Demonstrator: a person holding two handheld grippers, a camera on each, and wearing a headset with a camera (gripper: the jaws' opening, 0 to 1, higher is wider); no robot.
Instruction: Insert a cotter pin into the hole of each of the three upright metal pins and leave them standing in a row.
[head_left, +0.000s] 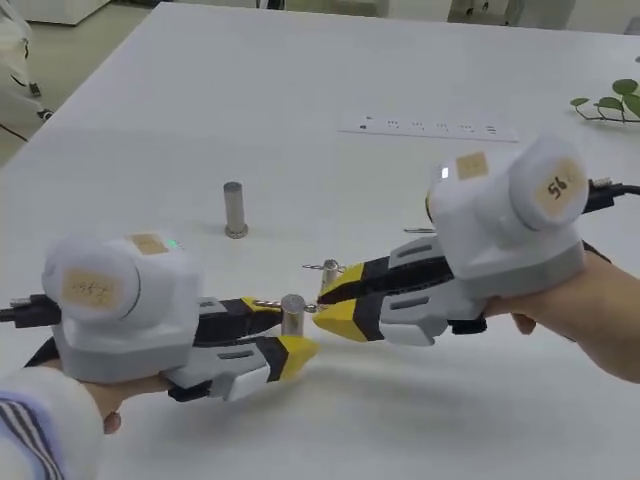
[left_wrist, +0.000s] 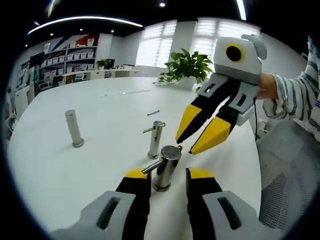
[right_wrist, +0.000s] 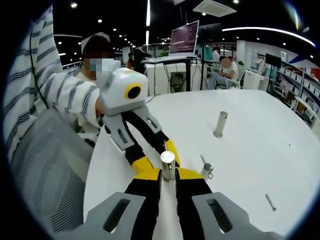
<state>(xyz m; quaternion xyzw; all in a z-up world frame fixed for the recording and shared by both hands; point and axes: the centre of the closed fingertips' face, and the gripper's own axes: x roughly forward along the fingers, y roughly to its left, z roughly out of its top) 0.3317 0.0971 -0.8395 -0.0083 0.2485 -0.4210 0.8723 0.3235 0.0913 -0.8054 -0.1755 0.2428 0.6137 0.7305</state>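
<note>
On the white surface (head_left: 200, 90), in the head view, three short upright cylinders of bright metal stand. The near steel pin (head_left: 292, 312) sits between the tools. The left gripper (head_left: 296, 326) reaches in from the left with its yellow-tipped fingers on either side of it, probably to steady it. The right gripper (head_left: 318, 306) comes in from the right, its tips close to the pin's head. A thin wire cotter pin (head_left: 265, 303) juts from that pin's left side. Just beyond, the middle steel pin (head_left: 329, 275) carries a second cotter pin (head_left: 314, 267). The far steel pin (head_left: 234, 210) stands well apart to the far left and looks bare. A loose cotter pin (head_left: 418, 230) lies flat beside the right gripper.

In the left gripper view, its own fingers are fairly wide. A gap shows to the right of the near steel pin, so they straddle it rather than clamp it. The right gripper's fingers leave a narrow gap, with nothing seen held; I judge they are seating the wire cotter pin.

In the right gripper view, its own fingers are narrow, with the near steel pin just past their tips.

The only holders are the pins' cross holes: two are filled, and the far one likely awaits the loose cotter pin.
</note>
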